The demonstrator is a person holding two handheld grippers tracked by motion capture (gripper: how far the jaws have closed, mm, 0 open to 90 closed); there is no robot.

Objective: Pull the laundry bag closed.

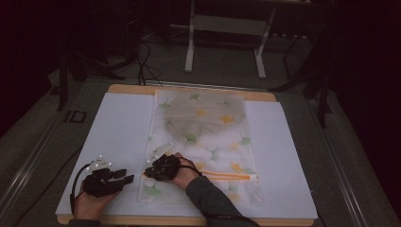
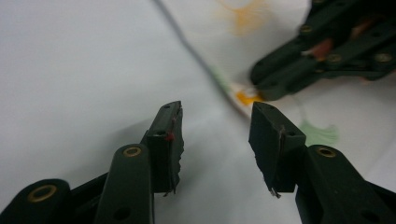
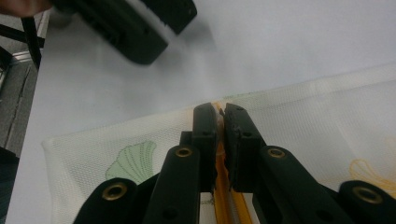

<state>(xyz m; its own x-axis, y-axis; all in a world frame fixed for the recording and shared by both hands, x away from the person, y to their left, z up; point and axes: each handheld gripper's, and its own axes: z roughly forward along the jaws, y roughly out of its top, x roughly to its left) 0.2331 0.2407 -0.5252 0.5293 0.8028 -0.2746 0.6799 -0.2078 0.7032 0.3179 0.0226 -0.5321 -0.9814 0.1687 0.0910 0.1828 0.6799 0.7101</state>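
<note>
We see a white sheet (image 1: pixel 118 137) covering the wooden table (image 1: pixel 132 89) nearly edge to edge | white frame legs (image 1: pixel 191 42) beyond the far edge | black cables (image 1: pixel 144 66) on grey floor.

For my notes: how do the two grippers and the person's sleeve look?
Both grippers, left and right, are black, with brass-coloured rivets on the linkages and flat pads. Small white markers stand on top of them. A black cable trails from the left one. The sleeve is dark grey.
</note>
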